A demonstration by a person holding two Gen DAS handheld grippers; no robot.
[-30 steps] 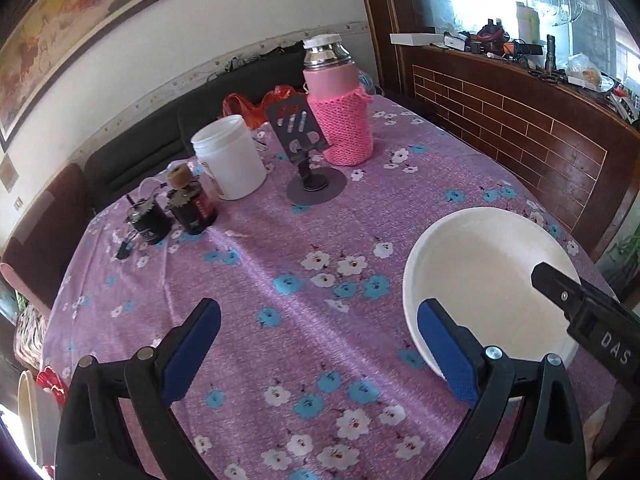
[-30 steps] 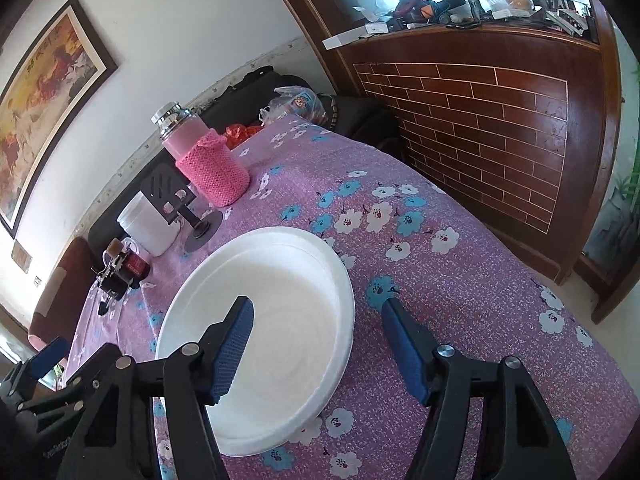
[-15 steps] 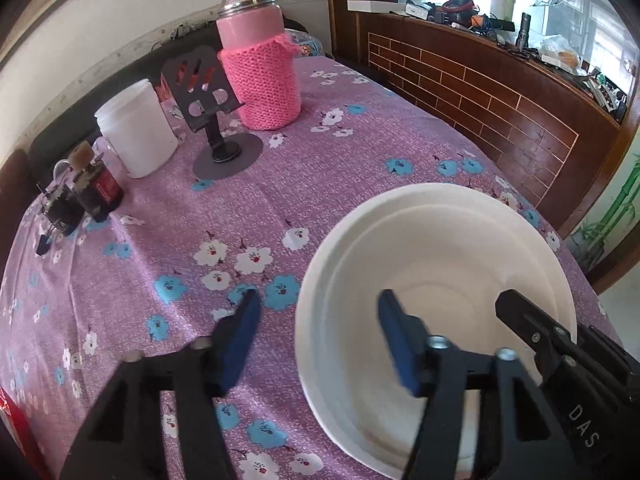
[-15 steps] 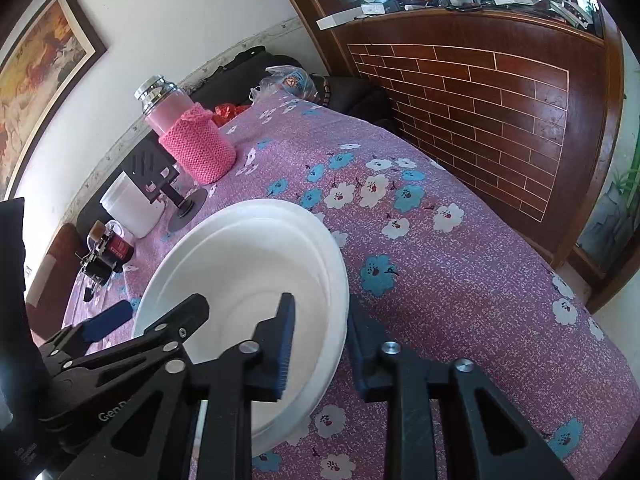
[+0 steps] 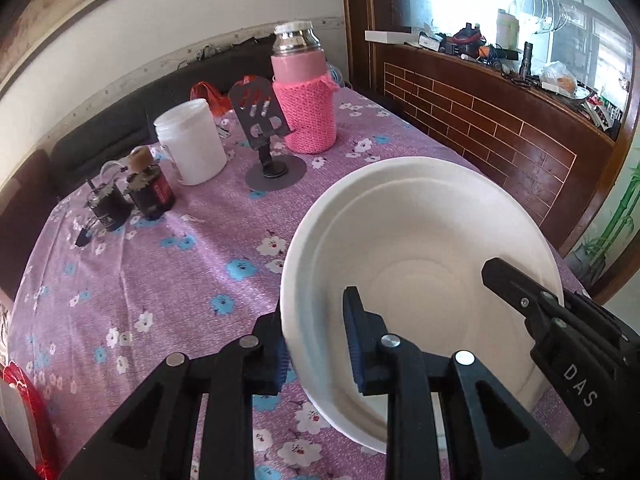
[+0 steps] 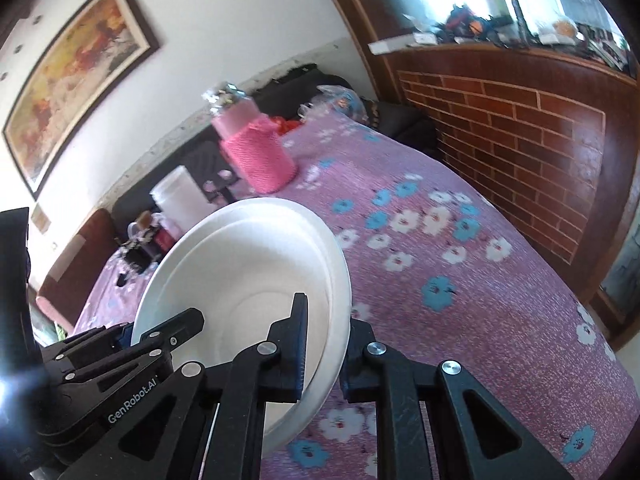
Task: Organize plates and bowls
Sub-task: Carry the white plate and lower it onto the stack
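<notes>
Left wrist view: the left gripper (image 5: 318, 344) is clenched on the near left rim of a white bowl (image 5: 420, 264), one blue pad inside the rim and the other outside it; the bowl is tilted, its left edge raised off the purple flowered tablecloth (image 5: 160, 280); a second rim line shows just inside the outer one, so there may be two bowls nested, though I cannot tell for sure; the right gripper (image 5: 532, 300) reaches in from the right and lies on the bowl's right rim; farther back on the table stand a pink flask (image 5: 306, 104) in a knitted sleeve, a dark phone stand (image 5: 264, 128), a white jar (image 5: 190, 140) and two small dark bottles (image 5: 132, 196); a brick-faced counter (image 5: 500, 120) runs along the right.

Right wrist view: the right gripper (image 6: 326, 344) is clenched on the bowl's (image 6: 248, 264) right rim, one finger inside and one outside; the bowl is held up at a slant over the tablecloth (image 6: 460, 280); the left gripper (image 6: 152, 336) grips the opposite rim at lower left; the flask (image 6: 256, 152) and jar (image 6: 180, 200) sit behind the bowl, blurred; a framed painting (image 6: 76, 76) hangs on the wall.
</notes>
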